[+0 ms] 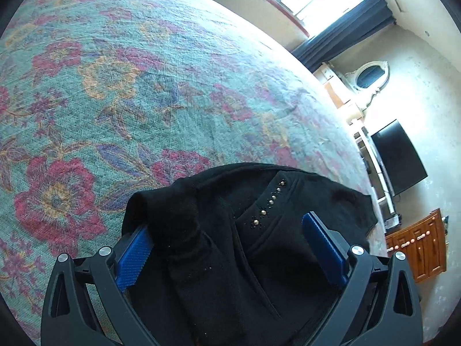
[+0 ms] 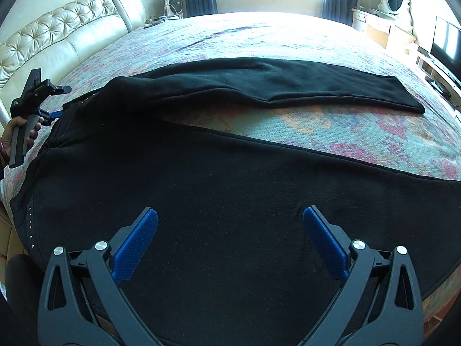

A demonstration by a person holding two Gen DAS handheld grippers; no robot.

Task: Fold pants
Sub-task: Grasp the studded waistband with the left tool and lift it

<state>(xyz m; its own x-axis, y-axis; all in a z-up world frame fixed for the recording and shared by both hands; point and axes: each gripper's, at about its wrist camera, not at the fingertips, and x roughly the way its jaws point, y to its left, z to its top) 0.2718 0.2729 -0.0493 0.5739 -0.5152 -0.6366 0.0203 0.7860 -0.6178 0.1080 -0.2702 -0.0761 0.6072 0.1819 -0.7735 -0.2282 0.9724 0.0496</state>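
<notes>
Black pants [image 2: 230, 178] lie spread on the floral bed cover [image 2: 345, 132], the two legs parted in a V and the far leg [image 2: 288, 83] stretched to the right. My right gripper [image 2: 230, 212] hovers open just above the near leg, nothing between its fingers. My left gripper [image 1: 227, 223] is open at the waist end, and the studded waistband [image 1: 270, 199] bunches up between its blue pads [image 1: 135, 256] without being pinched. In the right wrist view that left gripper [image 2: 56, 113] sits at the far left, held by a hand [image 2: 20, 127].
The bed cover [image 1: 144, 86] stretches far beyond the pants. A tufted cream headboard [image 2: 57, 34] runs along the left. To the right of the bed stand a dark TV [image 1: 399, 158] and a wooden cabinet [image 1: 417, 248]. A fan [image 2: 174, 3] stands by the window.
</notes>
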